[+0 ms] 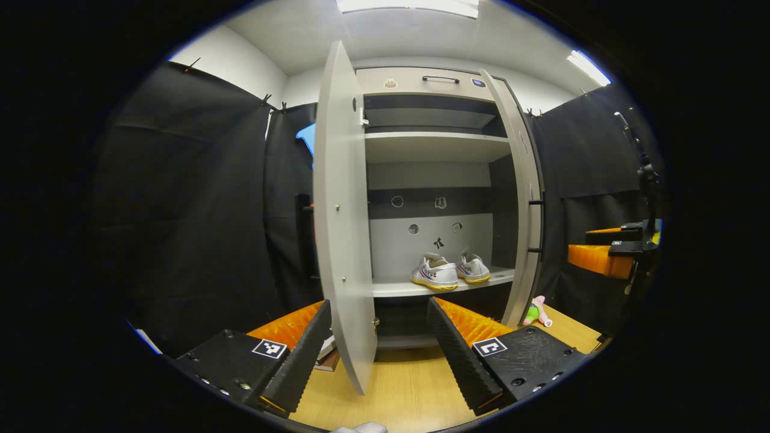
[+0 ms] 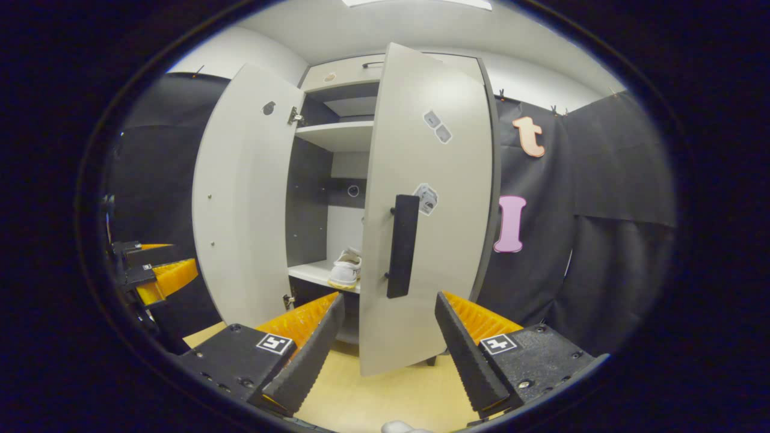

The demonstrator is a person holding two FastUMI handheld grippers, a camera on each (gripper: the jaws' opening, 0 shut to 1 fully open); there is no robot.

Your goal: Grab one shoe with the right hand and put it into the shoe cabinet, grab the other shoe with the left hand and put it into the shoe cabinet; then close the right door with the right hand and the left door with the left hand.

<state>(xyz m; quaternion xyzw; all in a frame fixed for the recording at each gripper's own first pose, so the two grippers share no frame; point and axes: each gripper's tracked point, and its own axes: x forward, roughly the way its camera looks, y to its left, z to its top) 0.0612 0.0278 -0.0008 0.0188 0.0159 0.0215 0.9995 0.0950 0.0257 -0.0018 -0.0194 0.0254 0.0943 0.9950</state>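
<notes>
Two white shoes (image 1: 450, 272), yellow soles, shelved

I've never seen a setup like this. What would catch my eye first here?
Probably the tall cabinet with both doors swung open, and the pair of white shoes already on its lower shelf. Next, each open gripper facing a door: the left gripper at the left door, the right gripper before the right door.

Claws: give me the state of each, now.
Left claw: open, holding nothing, left door edge between its fingers.
Right claw: open, holding nothing, facing the right door.
</notes>
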